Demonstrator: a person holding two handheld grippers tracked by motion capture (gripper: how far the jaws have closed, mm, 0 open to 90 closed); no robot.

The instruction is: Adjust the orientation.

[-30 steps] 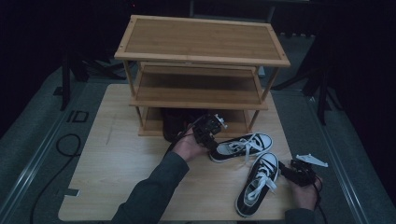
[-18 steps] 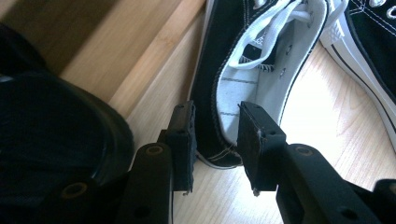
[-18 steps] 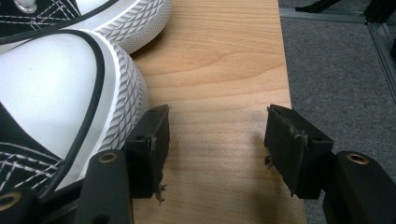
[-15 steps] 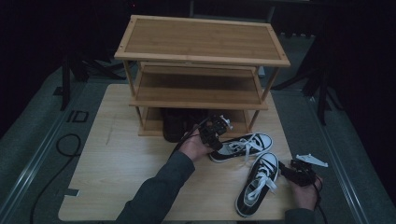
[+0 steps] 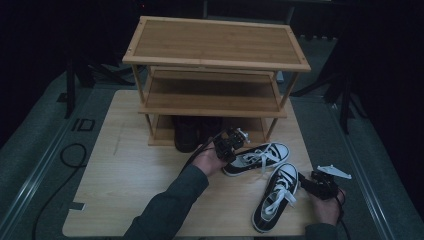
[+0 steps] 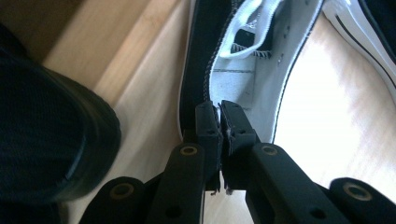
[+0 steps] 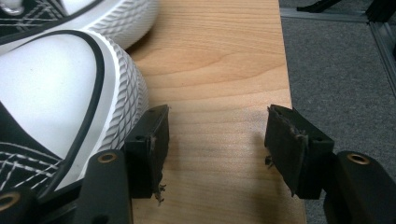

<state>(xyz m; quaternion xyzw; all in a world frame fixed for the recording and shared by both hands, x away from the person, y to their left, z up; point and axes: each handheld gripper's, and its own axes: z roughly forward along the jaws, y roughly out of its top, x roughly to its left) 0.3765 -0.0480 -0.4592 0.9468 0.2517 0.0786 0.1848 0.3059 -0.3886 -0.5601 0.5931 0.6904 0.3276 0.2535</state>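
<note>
Two black-and-white lace-up sneakers lie on the wooden board in front of a shoe rack. My left gripper [image 5: 231, 145] sits at the heel end of the far sneaker [image 5: 257, 157]. Its jaws have just been closing, and in the left gripper view that gripper [image 6: 219, 116] is shut on the sneaker's [image 6: 266, 93] black collar edge. My right gripper [image 5: 306, 182] rests on the board beside the toe of the near sneaker [image 5: 277, 195]. In the right gripper view it [image 7: 215, 135] stands open over bare wood, its left finger close to the white rubber toe [image 7: 56, 93].
A three-tier bamboo shoe rack [image 5: 215, 45] stands at the back of the board [image 5: 125, 175], with dark boots [image 5: 187, 132] on its bottom tier. One dark boot [image 6: 46, 140] is left of the held sneaker. Grey carpet [image 7: 345, 70] starts past the board's right edge.
The left gripper has edged down onto the far sneaker's heel and its jaws have closed on the collar. The right hand and both sneakers have stayed put.
</note>
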